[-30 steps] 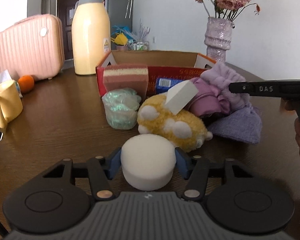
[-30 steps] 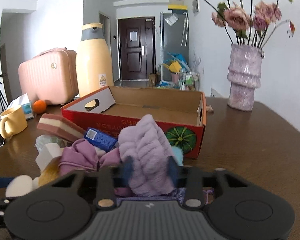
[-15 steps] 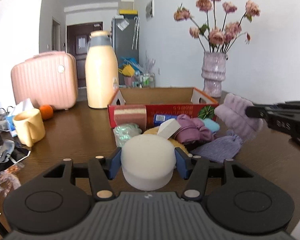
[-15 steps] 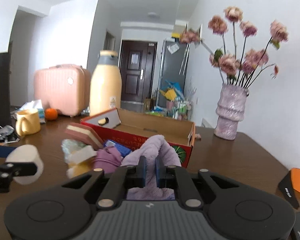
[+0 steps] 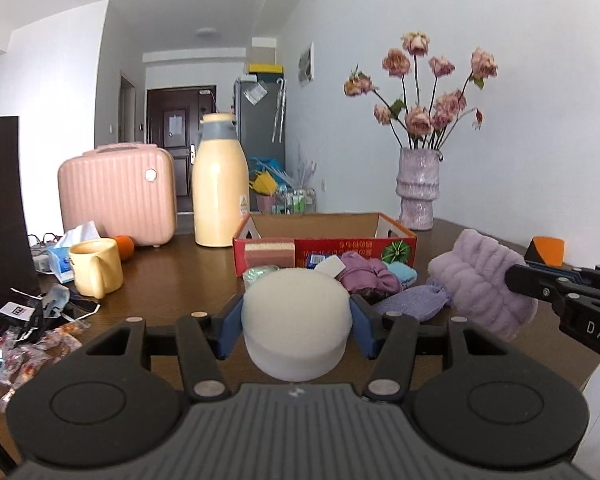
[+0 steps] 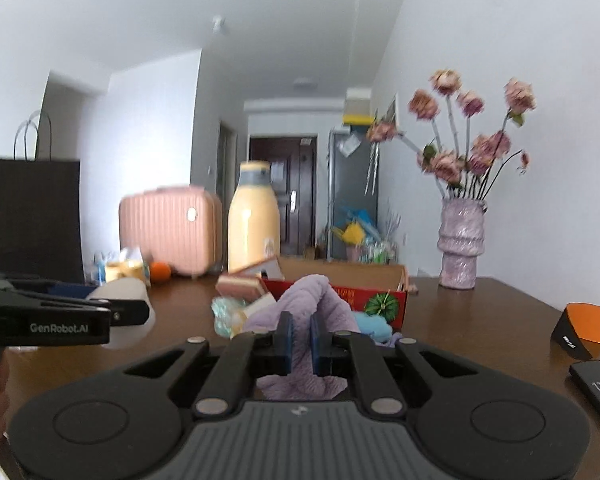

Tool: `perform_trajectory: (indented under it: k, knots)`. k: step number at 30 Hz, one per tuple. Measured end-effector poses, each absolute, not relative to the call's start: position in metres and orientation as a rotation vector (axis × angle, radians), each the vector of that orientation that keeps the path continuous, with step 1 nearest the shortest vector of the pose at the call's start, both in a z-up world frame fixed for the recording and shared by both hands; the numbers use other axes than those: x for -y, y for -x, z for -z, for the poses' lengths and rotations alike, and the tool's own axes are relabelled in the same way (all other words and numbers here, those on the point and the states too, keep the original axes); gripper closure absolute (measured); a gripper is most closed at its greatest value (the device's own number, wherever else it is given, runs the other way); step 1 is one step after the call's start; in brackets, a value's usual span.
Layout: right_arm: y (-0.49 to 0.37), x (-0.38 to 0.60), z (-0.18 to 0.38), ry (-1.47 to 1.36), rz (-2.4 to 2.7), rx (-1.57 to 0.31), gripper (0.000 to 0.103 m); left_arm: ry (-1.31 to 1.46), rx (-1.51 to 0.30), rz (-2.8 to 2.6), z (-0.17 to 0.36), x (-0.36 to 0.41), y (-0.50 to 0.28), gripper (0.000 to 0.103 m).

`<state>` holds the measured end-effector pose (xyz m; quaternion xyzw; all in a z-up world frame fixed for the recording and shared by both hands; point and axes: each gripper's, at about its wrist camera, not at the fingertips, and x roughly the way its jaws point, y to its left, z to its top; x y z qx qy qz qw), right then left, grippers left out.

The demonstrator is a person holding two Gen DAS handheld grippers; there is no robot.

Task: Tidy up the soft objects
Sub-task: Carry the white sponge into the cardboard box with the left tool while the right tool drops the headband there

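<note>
Your left gripper [image 5: 296, 316] pinches a round white sponge [image 5: 296, 322] between its blue fingers [image 5: 229, 326], holding it above the brown counter [image 5: 172, 280]. Your right gripper [image 6: 300, 338] has its fingers [image 6: 284, 342] squeezed nearly together on a fluffy lilac headband [image 6: 306, 308], also lifted off the counter. Beyond both, the remaining soft things [image 5: 364, 276] lie heaped against the front of the red cardboard box [image 5: 340, 246].

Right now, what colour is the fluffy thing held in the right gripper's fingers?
Pale lilac. The fluffy headband shows best in the left wrist view, pinched by the right gripper.
</note>
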<state>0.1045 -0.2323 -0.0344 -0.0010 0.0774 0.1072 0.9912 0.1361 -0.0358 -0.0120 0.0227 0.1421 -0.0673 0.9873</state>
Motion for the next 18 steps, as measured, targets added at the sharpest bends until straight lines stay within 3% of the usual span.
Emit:
perform_trajectory:
  k: [18]
  knots:
    - [-0.072,0.242,0.021,0.008,-0.193,0.002,0.094,-0.020,-0.190,0.104,-0.003,0.030,-0.108,0.046]
